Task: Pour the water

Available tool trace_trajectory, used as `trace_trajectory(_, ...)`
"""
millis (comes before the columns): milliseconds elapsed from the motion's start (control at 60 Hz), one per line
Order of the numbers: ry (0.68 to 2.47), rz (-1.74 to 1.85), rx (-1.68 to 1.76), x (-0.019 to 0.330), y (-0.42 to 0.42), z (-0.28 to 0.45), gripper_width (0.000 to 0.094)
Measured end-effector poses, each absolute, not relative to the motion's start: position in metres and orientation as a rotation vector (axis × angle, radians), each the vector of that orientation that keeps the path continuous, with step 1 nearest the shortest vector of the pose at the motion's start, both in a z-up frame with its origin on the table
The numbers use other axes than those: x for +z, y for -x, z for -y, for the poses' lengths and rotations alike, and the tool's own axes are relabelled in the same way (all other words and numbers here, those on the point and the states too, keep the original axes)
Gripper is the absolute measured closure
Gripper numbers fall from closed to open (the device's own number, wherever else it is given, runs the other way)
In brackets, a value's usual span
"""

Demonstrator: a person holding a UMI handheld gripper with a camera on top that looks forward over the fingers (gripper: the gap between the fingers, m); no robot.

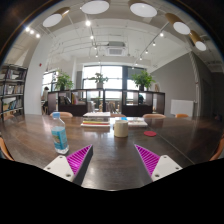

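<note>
A clear plastic water bottle (pixel 60 133) with a blue label stands on the dark wooden table (pixel 112 150), ahead of the left finger and a little to its left. A white cup (pixel 121 127) stands further back, beyond the gap between the fingers. My gripper (pixel 113 159) is open and empty, its magenta pads (pixel 80 158) spread wide above the table's near part. Nothing is between the fingers.
A small pink object (pixel 150 133) lies on the table right of the cup. A stack of books or boxes (pixel 97 118) and another item (pixel 154 120) sit at the table's far side. Beyond are chairs, plants and large windows.
</note>
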State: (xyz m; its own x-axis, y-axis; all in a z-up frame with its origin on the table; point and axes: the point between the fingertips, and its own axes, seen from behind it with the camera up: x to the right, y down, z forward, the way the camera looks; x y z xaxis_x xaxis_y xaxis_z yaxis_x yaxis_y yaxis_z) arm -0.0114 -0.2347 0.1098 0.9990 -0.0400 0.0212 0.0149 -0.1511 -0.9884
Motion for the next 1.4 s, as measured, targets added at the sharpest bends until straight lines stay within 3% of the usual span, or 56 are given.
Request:
trace_trajectory(283, 1.699, 0.162, 0.172, 0.111, 0.207, 0.182, 0.0094)
trace_trajectory(517, 1.668, 0.121, 0.235, 0.109, 0.253, 0.116, 0.0096)
trace_trajectory(700, 1.7, 0.121, 0.204, 0.089, 0.262, 0.081, 0.0117)
trace_trajectory(767, 1.695, 0.137, 0.19, 0.086, 0.264, 0.075, 0.0184)
trace_trajectory(883, 1.687, 0.139, 0.148, 0.087, 0.258, 0.067, 0.0447)
trace_trajectory(1100, 1.683, 0.189, 0.177, 0.087, 0.264, 0.068, 0.0636)
trace_trajectory(1300, 1.69, 0.155, 0.229, 0.083, 0.255, 0.053, 0.0637)
trace_trajectory(1400, 1.69, 0.071, 0.266, 0.097, 0.235, 0.033, 0.0637)
